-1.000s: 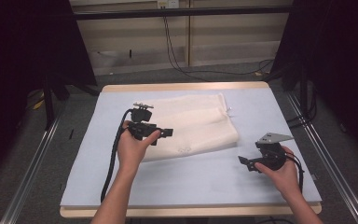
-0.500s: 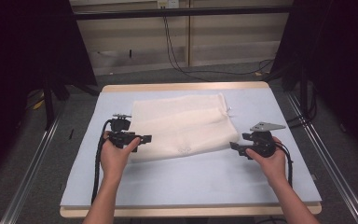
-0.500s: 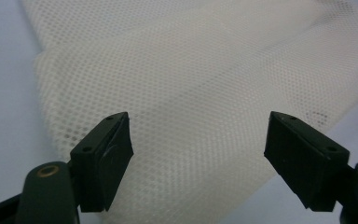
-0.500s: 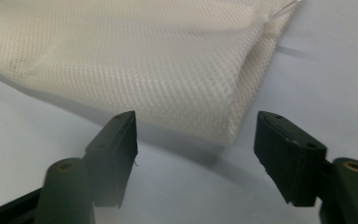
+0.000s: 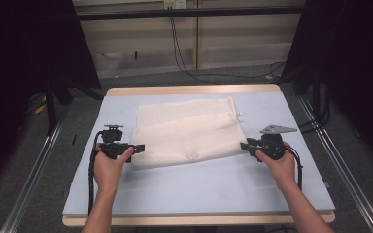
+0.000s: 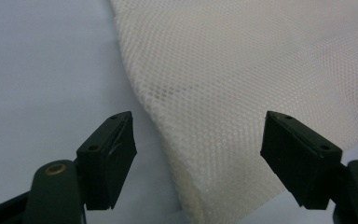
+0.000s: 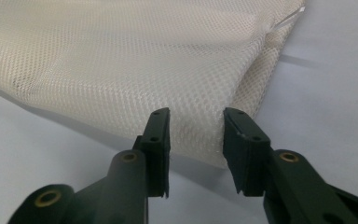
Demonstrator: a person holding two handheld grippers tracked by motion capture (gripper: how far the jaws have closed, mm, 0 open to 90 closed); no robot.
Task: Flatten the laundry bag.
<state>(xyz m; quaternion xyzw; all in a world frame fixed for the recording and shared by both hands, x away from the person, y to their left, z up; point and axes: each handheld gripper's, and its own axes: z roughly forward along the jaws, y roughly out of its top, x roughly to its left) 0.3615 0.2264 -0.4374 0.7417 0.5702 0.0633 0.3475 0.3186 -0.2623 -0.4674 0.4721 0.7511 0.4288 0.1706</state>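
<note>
At the left, the left tool [image 5: 135, 147] sits with its jaws spread wide at the near-left corner of the folded white mesh cloth [image 5: 189, 131], which lies flat in the middle of the pale blue surface [image 5: 199, 189]. Closing here may catch just the top layer, so the fold would open when lifted. At the right, the right tool [image 5: 245, 144] has jaws partly apart at the near-right corner, gripping nothing; a shallow bite could slip off the slick mesh.

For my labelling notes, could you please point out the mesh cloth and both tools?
mesh cloth [image 5: 187, 133]: high view, middle of the fabric.
left tool [image 5: 139, 147]: high view, at its tips.
right tool [image 5: 243, 145]: high view, at its tips.
</note>
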